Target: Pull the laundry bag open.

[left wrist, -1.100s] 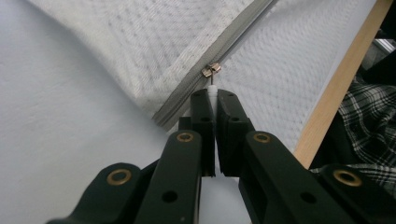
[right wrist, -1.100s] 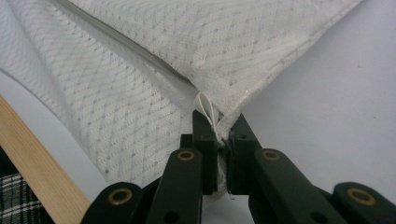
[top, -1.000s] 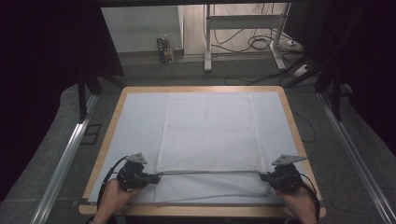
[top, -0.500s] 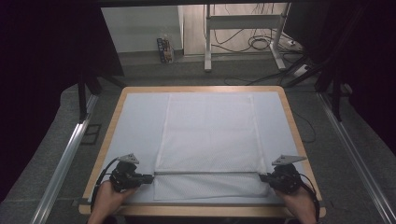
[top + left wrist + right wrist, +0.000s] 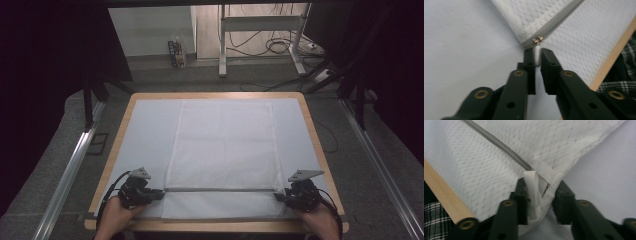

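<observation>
The jaws of the left gripper (image 5: 537, 58) have just been opening, the white zipper pull (image 5: 537, 53) between them; those of the right gripper (image 5: 540, 192) too, around a white tab (image 5: 532, 192). The mesh bag (image 5: 225, 145) lies flat and closed mid-worktop (image 5: 145, 135); its contents cannot be seen.

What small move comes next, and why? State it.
Probably lift both grippers clear: the zipper looks closed, slider at the left gripper, and both pairs of jaws have just been opening, the right gripper already slack around the white loop.
</observation>
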Tool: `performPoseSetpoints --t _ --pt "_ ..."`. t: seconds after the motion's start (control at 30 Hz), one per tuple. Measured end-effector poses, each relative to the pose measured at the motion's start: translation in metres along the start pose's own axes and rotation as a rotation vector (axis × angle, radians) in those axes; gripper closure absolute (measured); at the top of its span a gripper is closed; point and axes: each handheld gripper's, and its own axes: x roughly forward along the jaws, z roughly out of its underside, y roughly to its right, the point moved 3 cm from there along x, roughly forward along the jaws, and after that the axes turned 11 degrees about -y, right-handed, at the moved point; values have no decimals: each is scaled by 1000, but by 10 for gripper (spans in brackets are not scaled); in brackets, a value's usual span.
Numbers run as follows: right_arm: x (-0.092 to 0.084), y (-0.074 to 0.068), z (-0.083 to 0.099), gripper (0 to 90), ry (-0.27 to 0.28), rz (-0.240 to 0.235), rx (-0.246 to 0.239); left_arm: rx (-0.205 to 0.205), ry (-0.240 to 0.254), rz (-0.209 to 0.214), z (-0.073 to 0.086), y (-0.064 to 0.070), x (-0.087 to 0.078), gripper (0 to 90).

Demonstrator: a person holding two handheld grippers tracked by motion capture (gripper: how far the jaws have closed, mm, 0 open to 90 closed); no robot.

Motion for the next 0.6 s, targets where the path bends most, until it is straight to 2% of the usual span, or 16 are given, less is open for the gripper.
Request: performPoseSetpoints --t 0.07,0.17,0.33,0.5,0.6 --pt "0 0 -1 560 8 3 -6 11 6 -9 -1 2 1 714" --pt "2 -1 -2 455 7 23 -19 15 9 -49 -2 3 4 573" --pt "0 -2 -3 334 26 53 -32 22 21 -100 -5 6 4 425" --pt "-7 -2 -5 229 80 85 -50 34 31 -162 -7 10 4 292" --pt "-11 -3 -6 178 112 89 -52 38 52 -178 -8 14 2 229"
